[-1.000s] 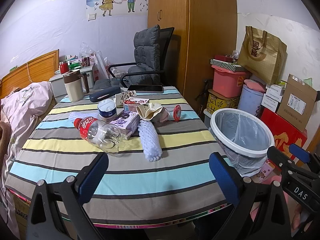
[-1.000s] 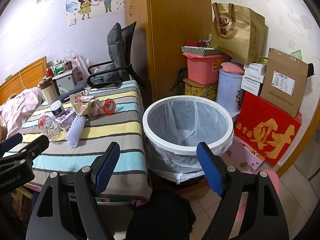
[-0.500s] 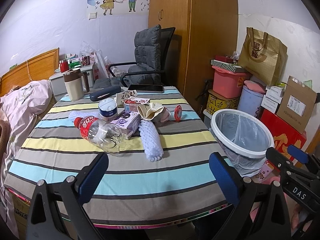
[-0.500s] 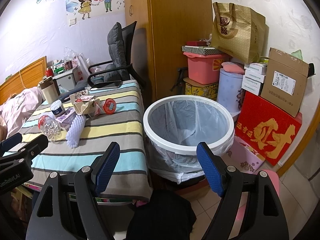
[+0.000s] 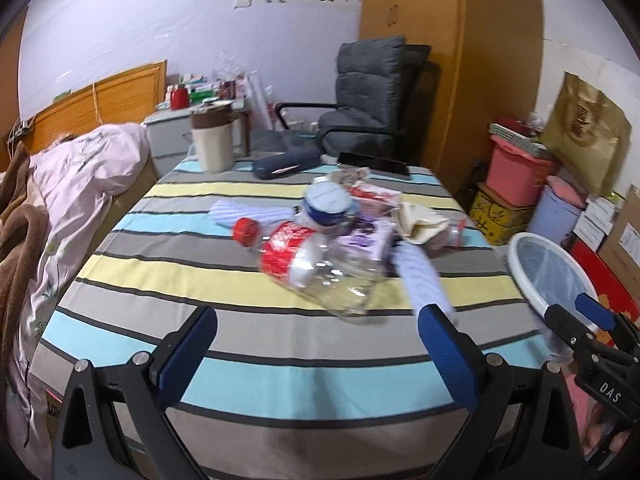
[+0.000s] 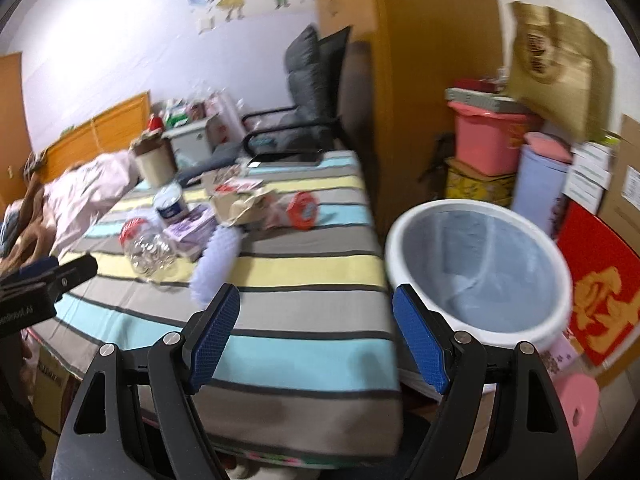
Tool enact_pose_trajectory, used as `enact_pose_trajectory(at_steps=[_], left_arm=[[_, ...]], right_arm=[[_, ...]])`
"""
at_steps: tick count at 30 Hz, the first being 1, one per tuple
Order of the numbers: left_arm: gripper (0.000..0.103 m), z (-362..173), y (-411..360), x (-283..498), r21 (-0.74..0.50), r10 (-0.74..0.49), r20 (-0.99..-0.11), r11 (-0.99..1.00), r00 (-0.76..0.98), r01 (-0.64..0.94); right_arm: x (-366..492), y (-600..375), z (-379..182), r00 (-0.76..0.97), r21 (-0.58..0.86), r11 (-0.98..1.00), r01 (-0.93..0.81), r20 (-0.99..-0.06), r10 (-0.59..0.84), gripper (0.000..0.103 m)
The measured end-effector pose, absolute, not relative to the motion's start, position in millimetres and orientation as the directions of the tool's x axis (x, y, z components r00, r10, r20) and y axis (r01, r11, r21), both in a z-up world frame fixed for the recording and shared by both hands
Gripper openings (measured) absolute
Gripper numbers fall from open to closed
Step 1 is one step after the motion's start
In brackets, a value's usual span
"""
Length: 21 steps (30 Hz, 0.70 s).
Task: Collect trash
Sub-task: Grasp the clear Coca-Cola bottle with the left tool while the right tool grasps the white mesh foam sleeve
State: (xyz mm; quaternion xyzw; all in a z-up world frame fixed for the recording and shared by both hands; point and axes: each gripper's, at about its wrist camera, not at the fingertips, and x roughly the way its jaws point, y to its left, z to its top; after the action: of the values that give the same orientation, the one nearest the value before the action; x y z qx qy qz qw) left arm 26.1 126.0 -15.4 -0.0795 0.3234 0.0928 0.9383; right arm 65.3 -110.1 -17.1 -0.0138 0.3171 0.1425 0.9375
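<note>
Both claws are being held wide open w/ nothing between the pads. The left gripper point(image 5: 316, 344) is being aimed over the striped table point(image 5: 248, 364), lined up on the bottle point(image 5: 320, 268), which is lying on its side just ahead of the pads, cap point(image 5: 245, 231) pointing away; probably the first pick, since it is the nearest piece of the pile. Behind the bottle: tissue roll point(image 5: 330, 204), purple box point(image 5: 366, 238), crumpled paper point(image 5: 420, 222); beside the bottle, to its right, a knit sleeve point(image 5: 422, 276). The right gripper point(image 6: 316, 338) is being kept at the table edge, next to the bin point(image 6: 480, 272), which is standing open and lined beside the table, so drops can be made w/o a long carry. Nothing is being gripped yet; approx. zero progress is judged.
</note>
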Motion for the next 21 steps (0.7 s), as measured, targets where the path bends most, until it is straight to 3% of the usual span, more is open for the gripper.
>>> enact_pose_trajectory(at_steps=[13, 21], left_arm=[[0.102, -34, 172, 71, -0.228, 0.047, -0.701, 0.931, 0.712, -0.286], [0.102, -43, 179, 105, -0.291, -0.001, -0.732, 0.905, 0.681, -0.311]], right_arm=[[109, -52, -42, 0.646, 0.081, 0.914, -0.398, -0.683, 0.342, 0.079], [119, -40, -53, 0.579, 0.098, 0.893, -0.440, -0.729, 0.365, 0.042]])
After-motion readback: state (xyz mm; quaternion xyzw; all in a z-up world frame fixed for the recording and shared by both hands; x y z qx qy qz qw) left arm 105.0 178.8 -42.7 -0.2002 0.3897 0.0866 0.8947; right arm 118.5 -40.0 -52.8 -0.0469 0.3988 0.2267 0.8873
